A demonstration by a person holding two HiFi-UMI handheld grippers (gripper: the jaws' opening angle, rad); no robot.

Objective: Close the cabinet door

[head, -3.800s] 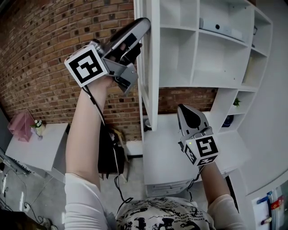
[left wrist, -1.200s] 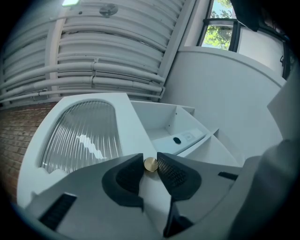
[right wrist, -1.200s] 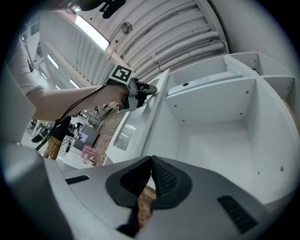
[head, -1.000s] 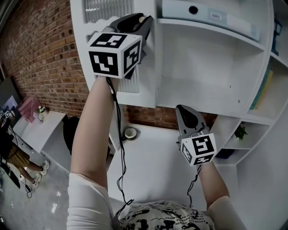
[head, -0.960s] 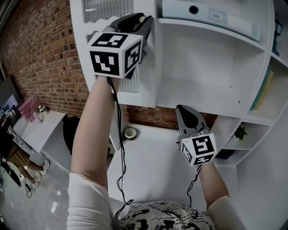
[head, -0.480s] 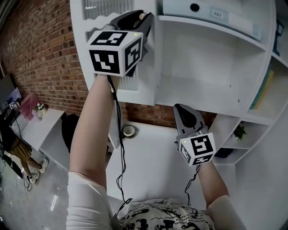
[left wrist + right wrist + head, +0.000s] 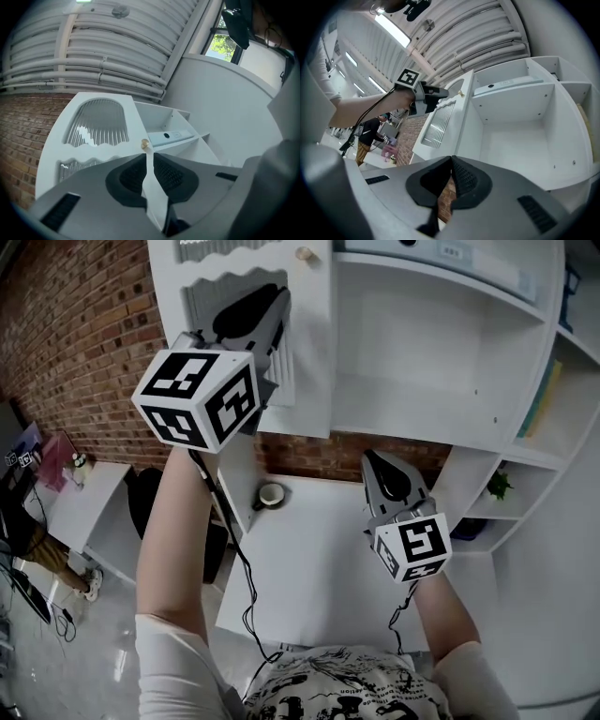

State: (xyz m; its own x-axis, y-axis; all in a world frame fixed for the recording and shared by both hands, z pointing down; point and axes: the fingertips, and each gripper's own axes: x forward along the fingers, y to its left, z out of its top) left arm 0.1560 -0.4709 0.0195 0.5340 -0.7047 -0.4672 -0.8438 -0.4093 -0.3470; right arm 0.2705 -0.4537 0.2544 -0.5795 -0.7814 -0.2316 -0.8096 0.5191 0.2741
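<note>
White board shows as a thin strip between the pads of our left gripper (image 7: 272,301). That strip is the free edge of the cabinet door (image 7: 309,362), just below its small brass knob (image 7: 304,253). The jaws sit almost together on it, pinching it as far as we can judge. We hold the edge rather than the knob, likely because it gives a firmer grip for swinging the panel. The door hangs above the desk (image 7: 309,568), at the left of the open shelf unit (image 7: 422,352), angled and not yet flush. Our right gripper (image 7: 375,465) hangs low over the desk, jaws together with nothing between them, clear of the door's swing.
</note>
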